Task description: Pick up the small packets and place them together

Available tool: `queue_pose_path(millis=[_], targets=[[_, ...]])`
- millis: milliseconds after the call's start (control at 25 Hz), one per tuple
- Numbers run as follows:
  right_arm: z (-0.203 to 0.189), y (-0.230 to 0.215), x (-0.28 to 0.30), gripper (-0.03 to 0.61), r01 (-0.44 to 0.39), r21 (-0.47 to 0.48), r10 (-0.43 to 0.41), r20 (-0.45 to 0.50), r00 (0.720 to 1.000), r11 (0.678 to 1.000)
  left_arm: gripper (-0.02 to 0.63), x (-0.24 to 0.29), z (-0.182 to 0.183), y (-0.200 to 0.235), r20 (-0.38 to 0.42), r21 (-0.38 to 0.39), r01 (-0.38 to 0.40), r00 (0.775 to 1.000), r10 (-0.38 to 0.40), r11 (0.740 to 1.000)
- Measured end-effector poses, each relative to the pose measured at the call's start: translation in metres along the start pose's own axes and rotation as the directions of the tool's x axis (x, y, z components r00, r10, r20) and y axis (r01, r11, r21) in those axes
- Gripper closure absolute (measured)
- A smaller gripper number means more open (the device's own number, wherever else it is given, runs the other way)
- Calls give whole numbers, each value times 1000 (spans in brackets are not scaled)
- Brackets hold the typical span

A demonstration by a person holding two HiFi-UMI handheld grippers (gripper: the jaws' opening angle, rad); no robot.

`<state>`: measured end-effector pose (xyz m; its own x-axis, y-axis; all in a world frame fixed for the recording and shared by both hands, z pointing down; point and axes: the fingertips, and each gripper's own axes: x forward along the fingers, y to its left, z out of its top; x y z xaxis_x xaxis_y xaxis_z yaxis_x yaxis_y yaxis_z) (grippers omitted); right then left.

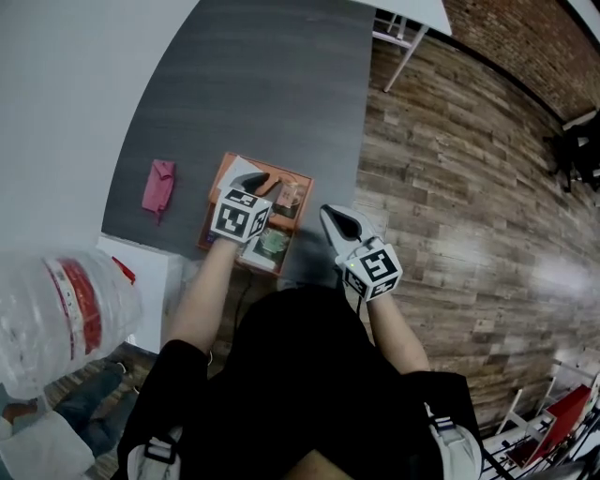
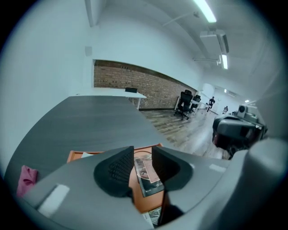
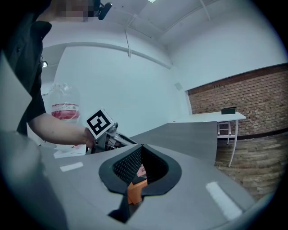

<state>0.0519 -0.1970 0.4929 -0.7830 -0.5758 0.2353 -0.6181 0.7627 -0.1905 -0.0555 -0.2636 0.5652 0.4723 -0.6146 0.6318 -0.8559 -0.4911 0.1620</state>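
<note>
An orange tray (image 1: pixel 302 180) lies near the front edge of the dark grey table (image 1: pixel 253 84) and holds several small packets. One packet (image 1: pixel 289 198) lies at the tray's right, another (image 1: pixel 274 244) at its near side. My left gripper (image 1: pixel 258 181) hovers over the tray, open. In the left gripper view a printed packet (image 2: pixel 146 173) shows flat on the tray (image 2: pixel 76 156) through the gap of the left gripper (image 2: pixel 143 152), untouched. My right gripper (image 1: pixel 336 221) waits just right of the tray. In its own view the right gripper (image 3: pixel 141 147) has its tips together, empty, with the tray (image 3: pixel 135 192) behind.
A pink cloth (image 1: pixel 157 186) lies on the table left of the tray. A large water bottle (image 1: pixel 56 309) stands at the lower left. Wooden floor (image 1: pixel 450 187) runs right of the table edge. A white table (image 1: pixel 412 11) stands far back, and office chairs (image 2: pixel 184 103) further off.
</note>
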Motion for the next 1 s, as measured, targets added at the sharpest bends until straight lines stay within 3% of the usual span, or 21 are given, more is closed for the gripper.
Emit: queue_pose_path(millis=[160, 280, 360, 480, 720, 1000], targets=[[3, 7, 2, 577, -15, -11, 15, 7, 1000, 1000, 530, -30, 13, -2, 186, -81, 26, 983, -11, 996], [3, 15, 5, 576, -37, -20, 37, 1, 999, 999, 543, -49, 11, 1, 244, -79, 24, 970, -4, 997], [5, 22, 8, 577, -57, -37, 57, 1, 998, 998, 614, -61, 9, 6, 272, -85, 28, 962, -4, 996], [11, 31, 11, 577, -79, -59, 80, 10, 997, 995, 614, -81, 8, 20, 321, -112, 22, 947, 15, 993], [16, 48, 25, 577, -129, -86, 130, 4, 991, 988, 614, -116, -6, 43, 366, -151, -51, 925, 104, 987], [15, 72, 41, 577, -195, -97, 195, -10, 981, 976, 614, -135, -32, 55, 350, -193, -81, 925, 146, 978]])
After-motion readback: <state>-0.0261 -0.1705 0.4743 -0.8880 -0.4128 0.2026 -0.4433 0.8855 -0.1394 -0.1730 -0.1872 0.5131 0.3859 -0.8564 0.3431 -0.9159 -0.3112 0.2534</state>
